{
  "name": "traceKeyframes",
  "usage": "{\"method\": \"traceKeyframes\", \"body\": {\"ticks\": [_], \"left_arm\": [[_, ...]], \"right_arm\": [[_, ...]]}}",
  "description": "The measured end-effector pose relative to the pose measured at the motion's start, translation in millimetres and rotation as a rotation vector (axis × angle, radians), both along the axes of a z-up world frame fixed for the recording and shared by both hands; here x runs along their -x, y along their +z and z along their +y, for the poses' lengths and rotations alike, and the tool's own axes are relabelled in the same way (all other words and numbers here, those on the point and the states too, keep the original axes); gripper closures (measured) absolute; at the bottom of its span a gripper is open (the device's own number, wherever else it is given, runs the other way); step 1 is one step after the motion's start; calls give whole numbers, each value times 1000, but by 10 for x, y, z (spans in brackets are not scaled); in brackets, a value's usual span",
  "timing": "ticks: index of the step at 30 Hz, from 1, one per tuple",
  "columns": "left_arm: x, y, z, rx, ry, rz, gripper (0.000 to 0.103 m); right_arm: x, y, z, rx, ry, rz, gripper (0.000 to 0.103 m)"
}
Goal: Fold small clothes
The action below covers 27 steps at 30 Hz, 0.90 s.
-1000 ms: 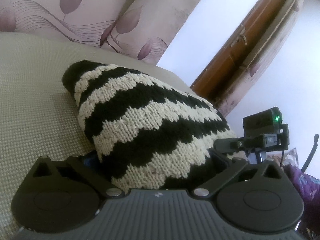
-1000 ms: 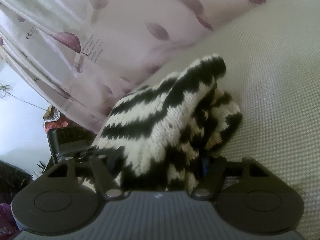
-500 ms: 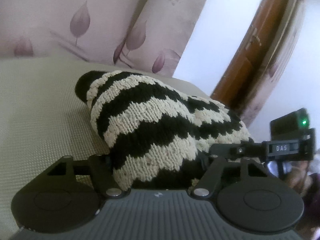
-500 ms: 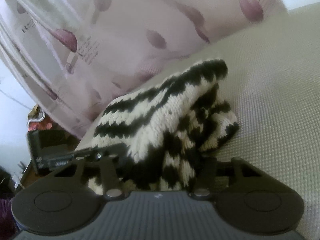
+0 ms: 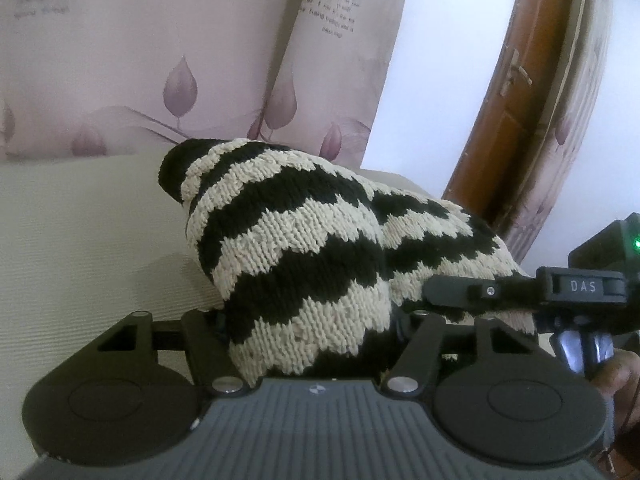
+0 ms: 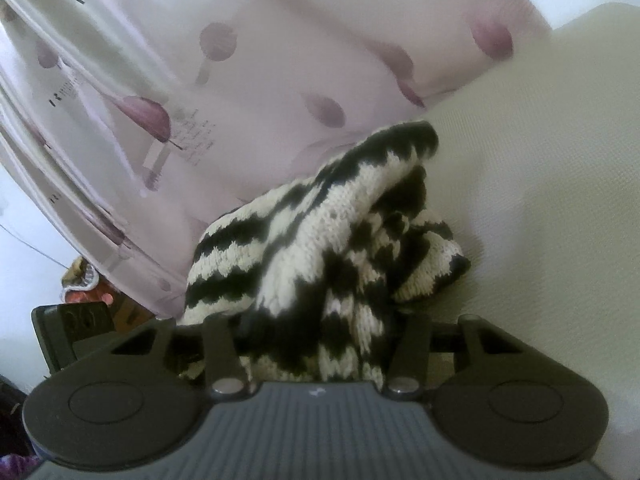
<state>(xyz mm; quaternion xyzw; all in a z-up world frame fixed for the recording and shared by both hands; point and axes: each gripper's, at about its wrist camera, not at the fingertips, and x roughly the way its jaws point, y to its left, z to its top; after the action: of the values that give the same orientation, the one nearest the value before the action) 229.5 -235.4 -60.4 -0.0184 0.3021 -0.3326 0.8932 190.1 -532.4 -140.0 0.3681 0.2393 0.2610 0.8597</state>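
Small knitted garment [image 5: 304,264], chunky yarn, black and cream in wavy zigzag bands. Bunched into a rounded heap, not flat, on a pale beige woven surface [image 5: 80,240]. Rises to a black-tipped peak at the far end. From the right wrist view [image 6: 320,240], doubled over itself, with loose folds and a gap along the right side showing inner layers. Near edge lifted off the surface, far end resting on it.

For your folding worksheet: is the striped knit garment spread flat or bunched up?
Bunched up: the striped knit garment rises in a rumpled, doubled-over heap above the beige surface.
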Motion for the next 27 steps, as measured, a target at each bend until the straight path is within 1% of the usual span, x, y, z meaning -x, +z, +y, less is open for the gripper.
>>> {"method": "traceKeyframes", "body": {"ticks": [9,16,20,27], "left_arm": [[428,304,384,-33,40,-39,40],[775,502,764,-40,88,-69,40],[932,569,1002,-46,115,-77,40],[1127,617,1290,-53,154,-85,39]], "right_arm": [[337,174,428,-71,26,-22,55],[540,316,800,-93,70,-51,55],[624,372,1021,-95,99,-58,55],[724,407,1317,-94,136,-65,55]]}}
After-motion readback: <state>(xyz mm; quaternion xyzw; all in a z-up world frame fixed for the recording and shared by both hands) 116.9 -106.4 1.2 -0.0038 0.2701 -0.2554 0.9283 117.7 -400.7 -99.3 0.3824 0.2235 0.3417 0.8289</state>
